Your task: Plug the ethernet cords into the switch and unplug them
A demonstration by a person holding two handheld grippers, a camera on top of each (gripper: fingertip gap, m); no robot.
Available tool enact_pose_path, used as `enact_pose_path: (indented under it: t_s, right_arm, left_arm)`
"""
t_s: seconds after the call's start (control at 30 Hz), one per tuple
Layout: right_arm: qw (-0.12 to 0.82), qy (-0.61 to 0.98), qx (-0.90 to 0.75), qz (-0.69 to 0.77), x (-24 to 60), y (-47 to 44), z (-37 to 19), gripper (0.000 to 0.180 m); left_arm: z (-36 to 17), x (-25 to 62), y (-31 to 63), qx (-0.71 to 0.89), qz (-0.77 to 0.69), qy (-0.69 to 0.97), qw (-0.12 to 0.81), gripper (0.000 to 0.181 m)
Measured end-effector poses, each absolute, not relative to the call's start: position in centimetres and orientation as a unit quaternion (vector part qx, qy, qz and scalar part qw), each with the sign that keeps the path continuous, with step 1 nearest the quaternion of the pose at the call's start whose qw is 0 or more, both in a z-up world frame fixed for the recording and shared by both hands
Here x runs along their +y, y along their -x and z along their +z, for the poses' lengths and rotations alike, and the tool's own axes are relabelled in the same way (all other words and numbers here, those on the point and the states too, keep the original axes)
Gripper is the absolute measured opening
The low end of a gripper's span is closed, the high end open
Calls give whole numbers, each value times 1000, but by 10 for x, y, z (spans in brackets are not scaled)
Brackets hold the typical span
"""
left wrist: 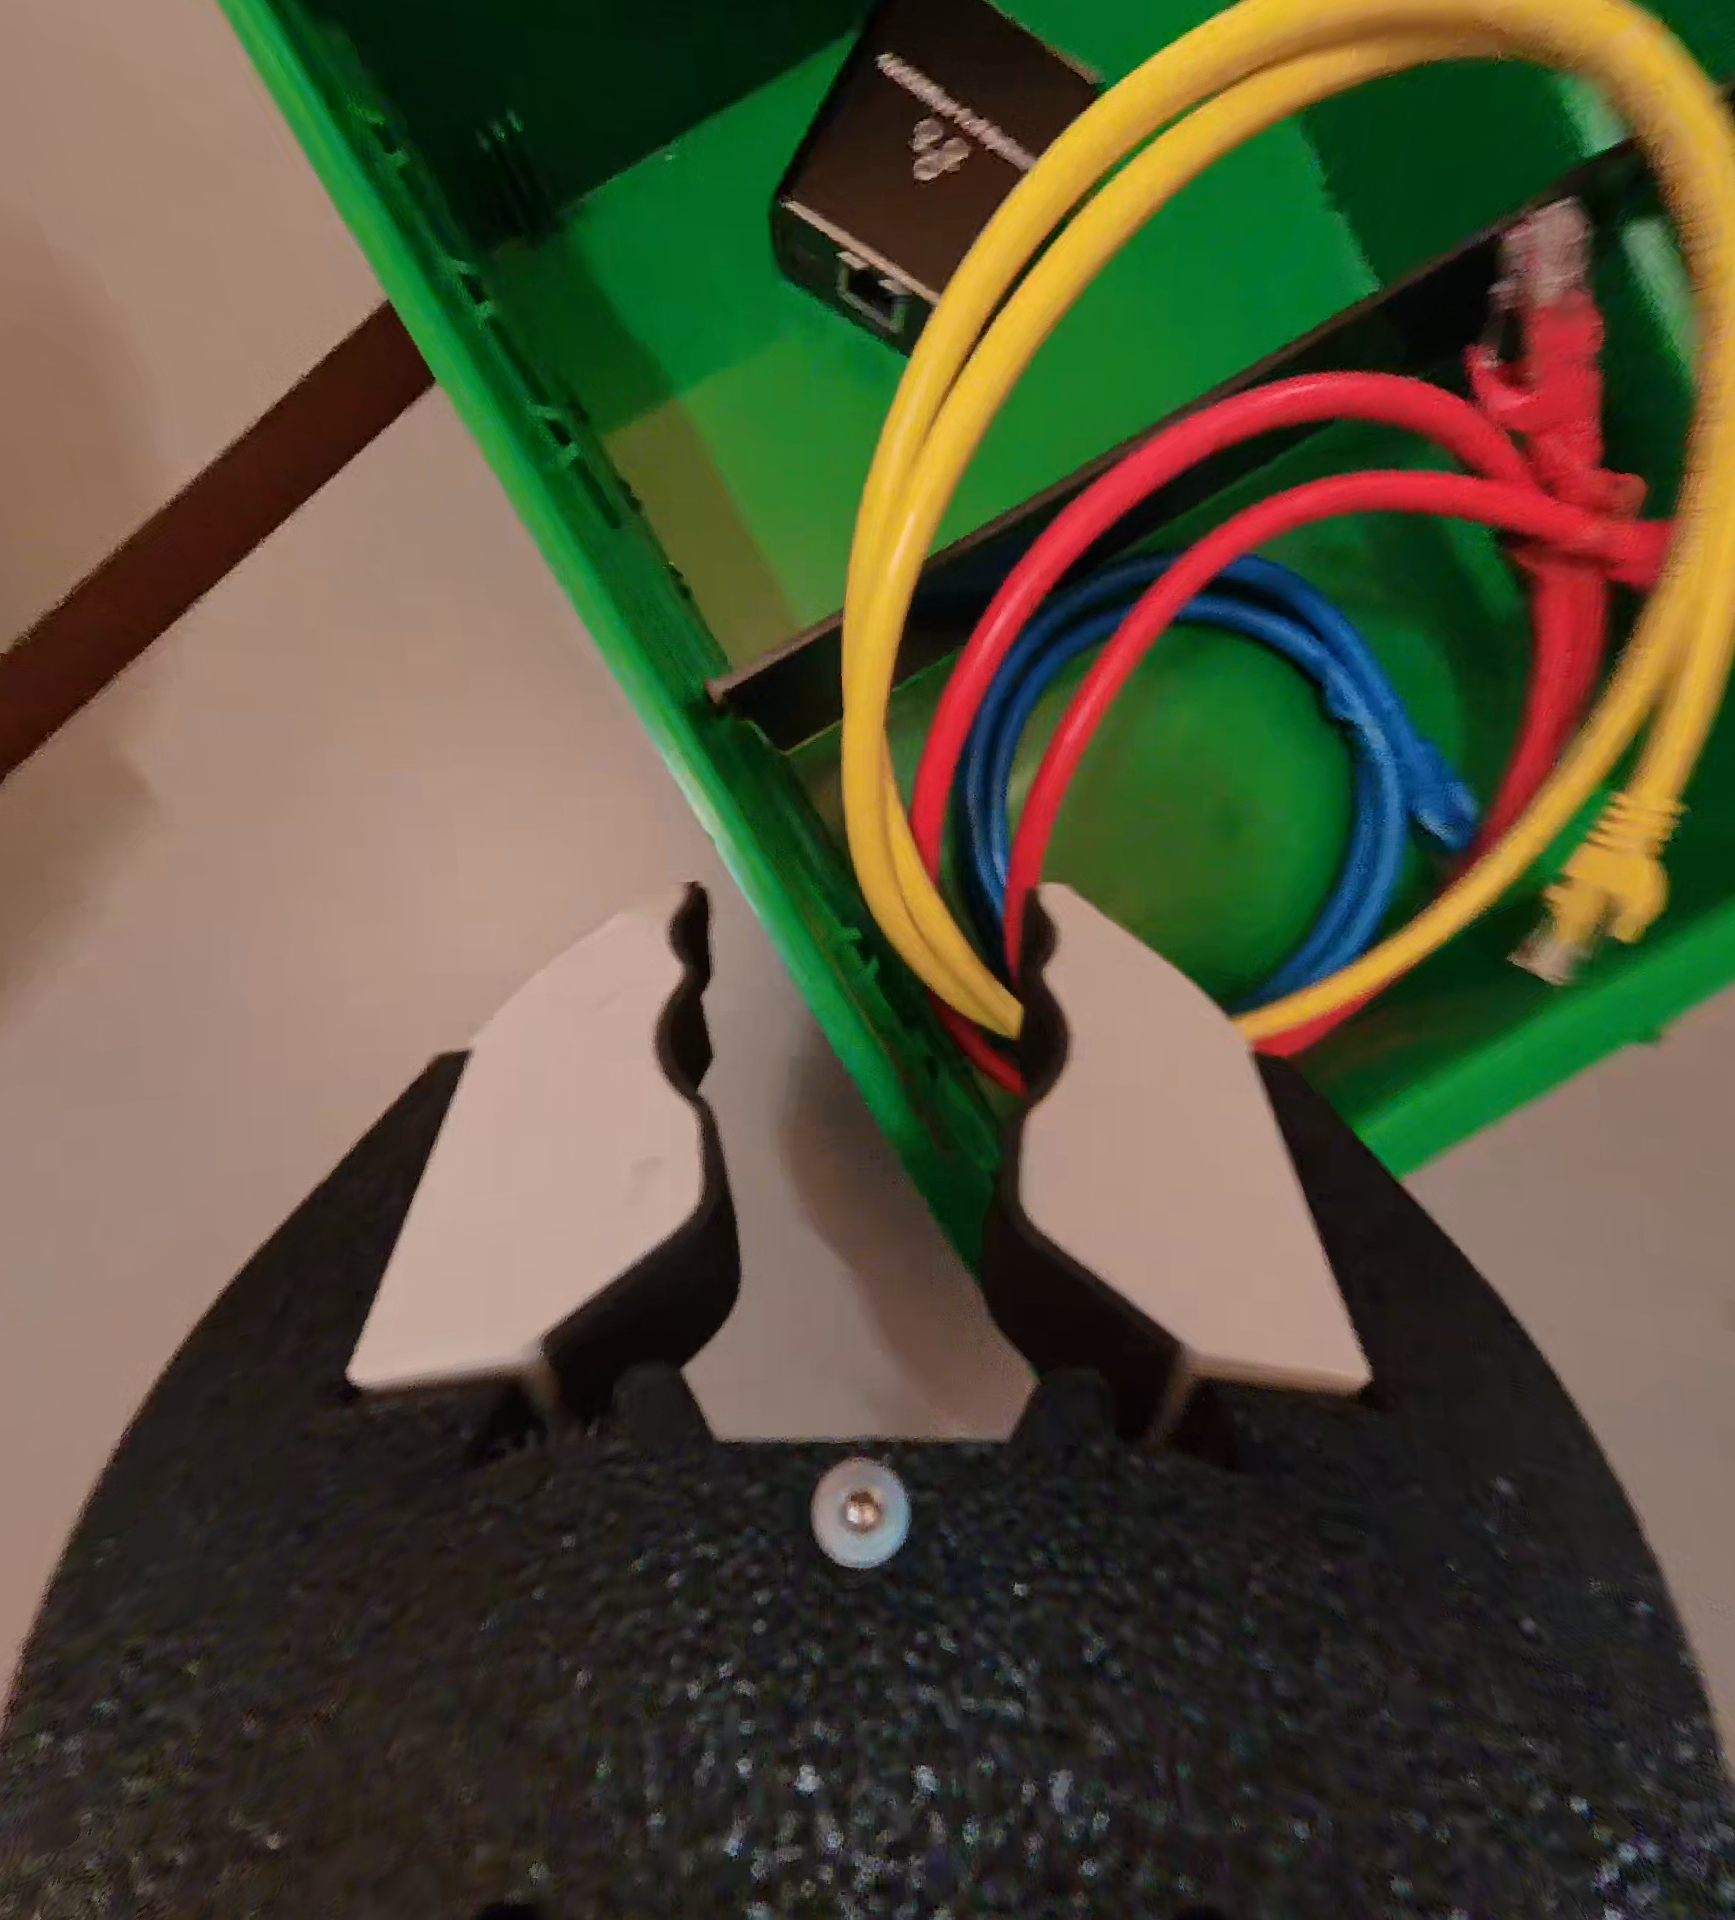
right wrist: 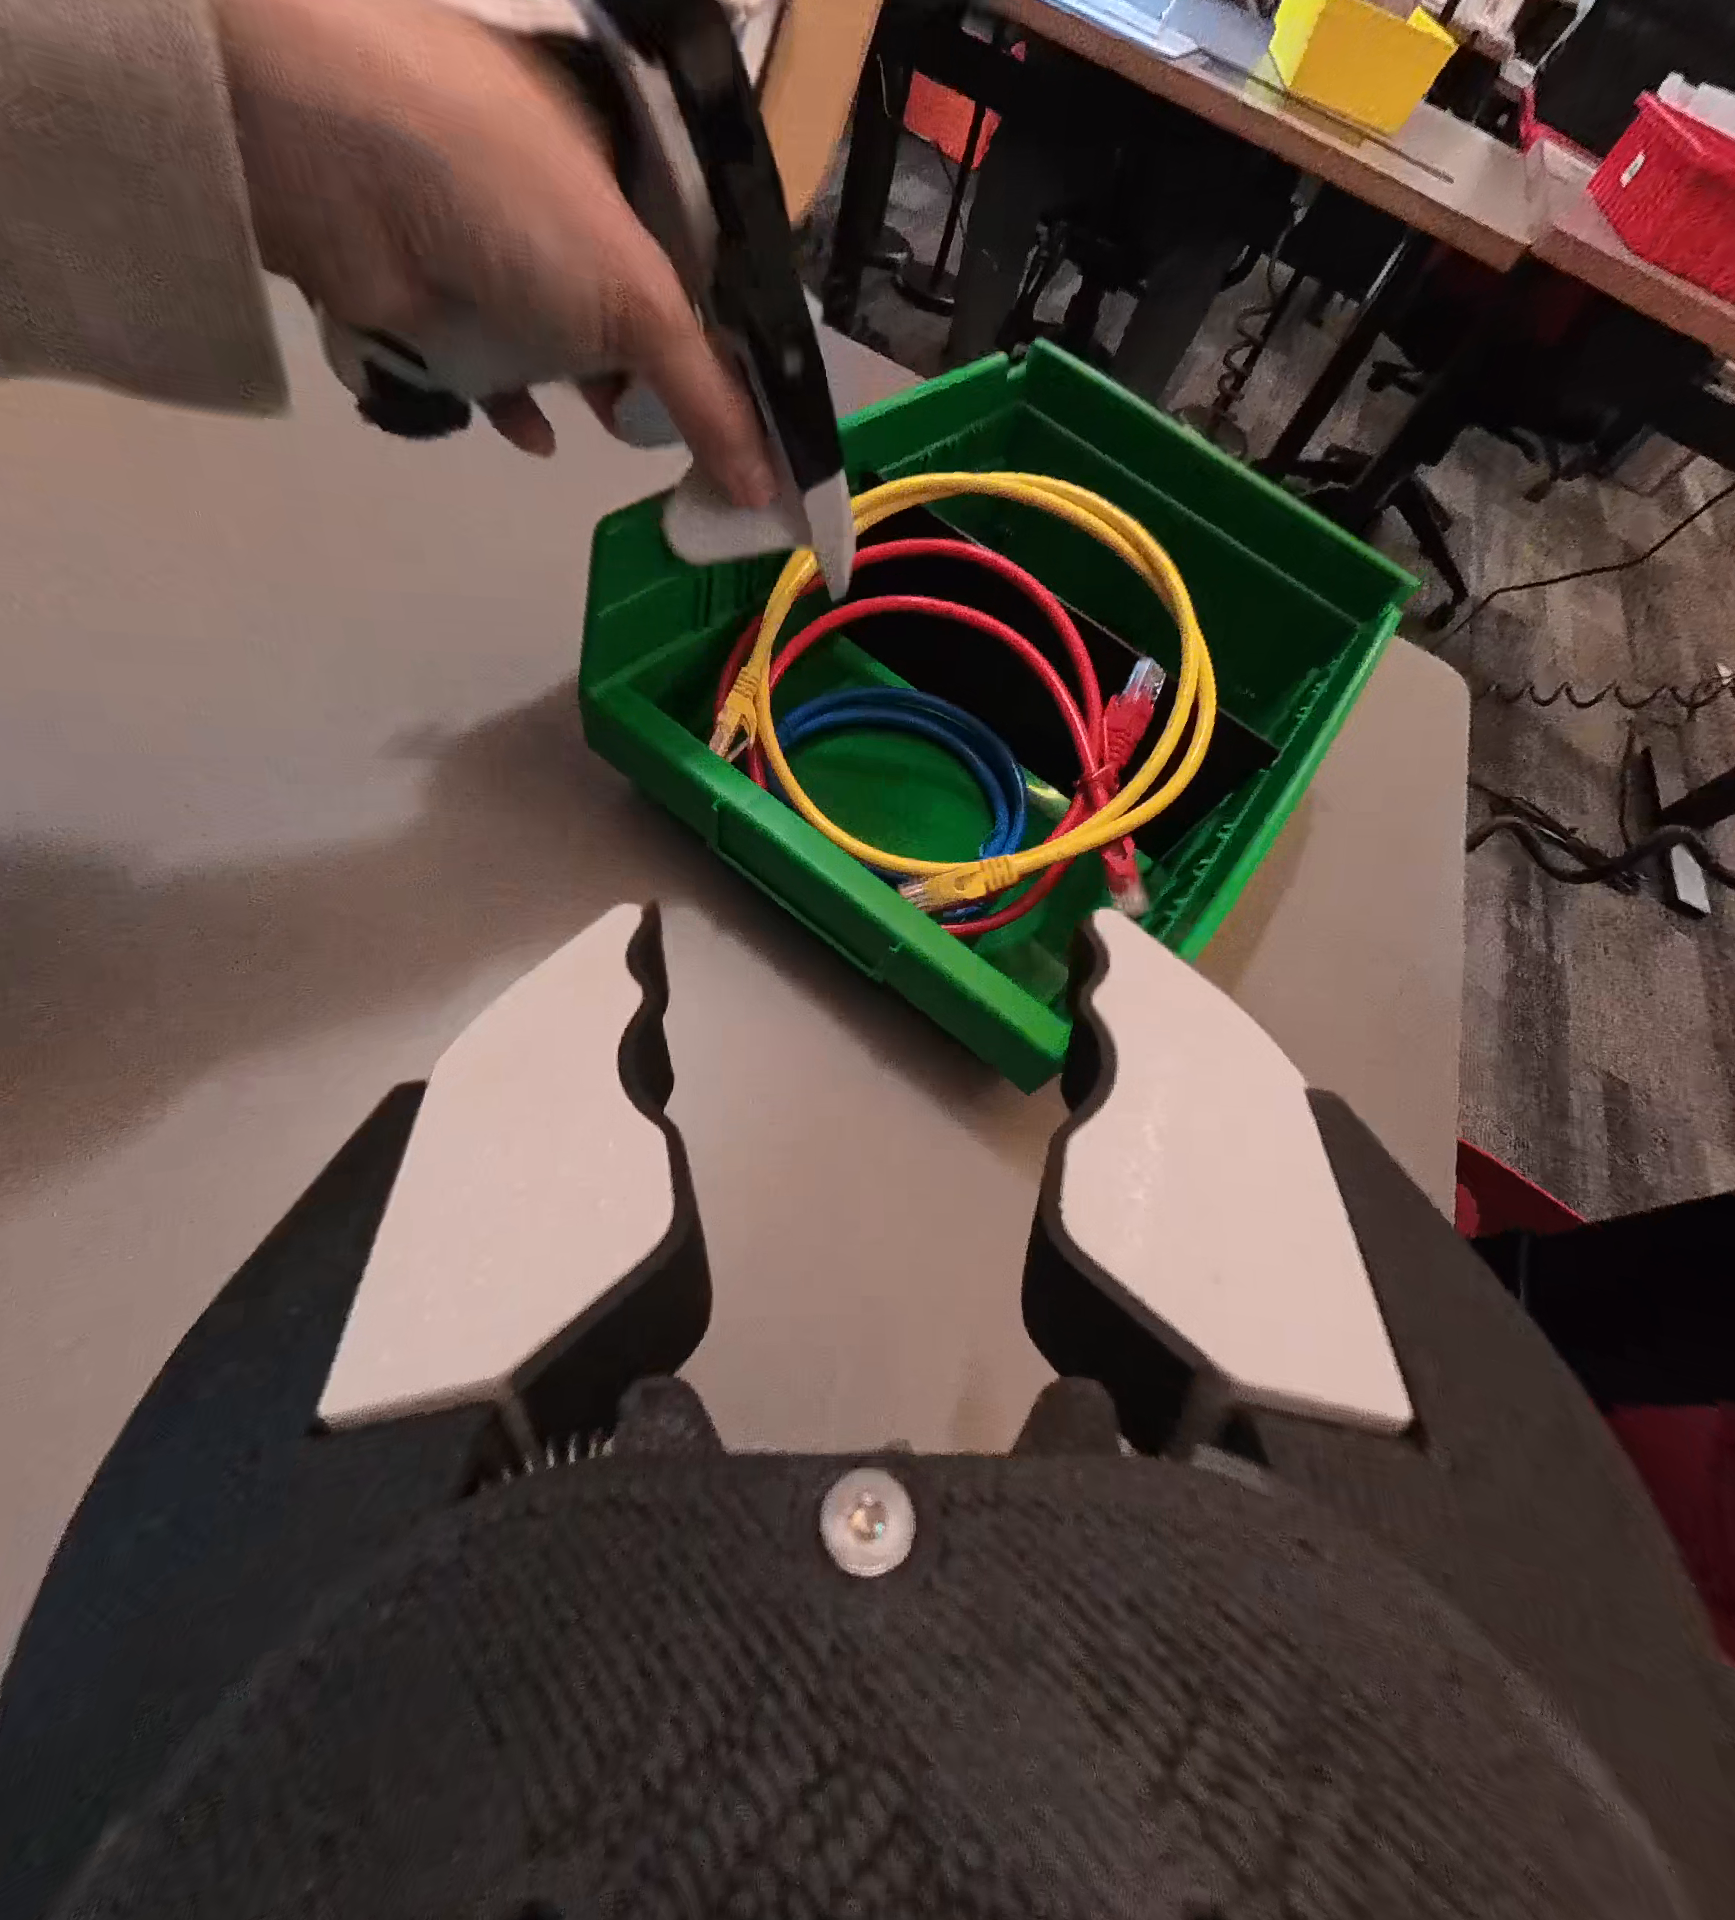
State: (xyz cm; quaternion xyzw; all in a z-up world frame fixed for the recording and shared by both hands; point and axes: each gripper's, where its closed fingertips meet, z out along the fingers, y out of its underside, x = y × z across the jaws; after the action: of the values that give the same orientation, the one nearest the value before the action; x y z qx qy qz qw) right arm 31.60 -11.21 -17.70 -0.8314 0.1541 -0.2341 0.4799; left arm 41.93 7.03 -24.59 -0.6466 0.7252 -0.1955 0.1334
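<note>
A green bin (left wrist: pixel 572 436) holds coiled yellow (left wrist: pixel 868 665), red (left wrist: pixel 1258 400) and blue (left wrist: pixel 1258 587) ethernet cords, all loose. A black switch (left wrist: pixel 936 156) lies in the compartment beyond a black divider (left wrist: pixel 1050 540), with one empty port showing. My left gripper (left wrist: pixel 868 904) is open and straddles the bin's side wall. Its right finger is inside, against the yellow and red cords. In the right wrist view the bin (right wrist: pixel 821 894) sits ahead. My right gripper (right wrist: pixel 871 920) is open and empty above the table by its near corner. The left gripper (right wrist: pixel 821 540) is at the yellow cord (right wrist: pixel 1195 665).
A hand (right wrist: pixel 478 208) holds the left gripper. The table's edge (right wrist: pixel 1455 831) is just right of the bin, with floor cables beyond. Far tables carry a yellow box (right wrist: pixel 1362 52) and a red bin (right wrist: pixel 1715 208). A brown strip (left wrist: pixel 167 603) crosses the surface to the left. Across from one pair of fingers to the other is roughly 25 centimeters.
</note>
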Motion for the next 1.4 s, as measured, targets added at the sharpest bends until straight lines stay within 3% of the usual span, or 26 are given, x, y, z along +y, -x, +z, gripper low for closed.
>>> enact_pose_path:
  t_s: [0.07, 0.2, 0.5, 0.9, 1.17, 1.4]
  right_arm:
    - [503, 820, 149, -227, -106, -313, -170, 73]
    - [498, 831, 135, -208, -98, -307, -178, 72]
    - [470, 847, 110, -222, -86, -301, -185, 71]
    - [537, 830, 21, -149, 23, -217, -156, 80]
    - [582, 812, -32, -22, 197, -138, -149, 93]
    - [534, 845, 19, 9, 332, -110, -175, 101]
  left_arm:
    - [-255, 79, -424, 736, -156, 636, 170, 35]
    - [-260, 87, -427, 728, -163, 639, 189, 26]
    - [-260, 119, -355, 762, -200, 599, 141, 22]
    - [-258, 188, -48, 791, -220, 560, 110, 20]
    - [-258, 272, 136, 732, -208, 641, 104, 18]
    - [-257, 350, 267, 584, -154, 785, 139, 18]
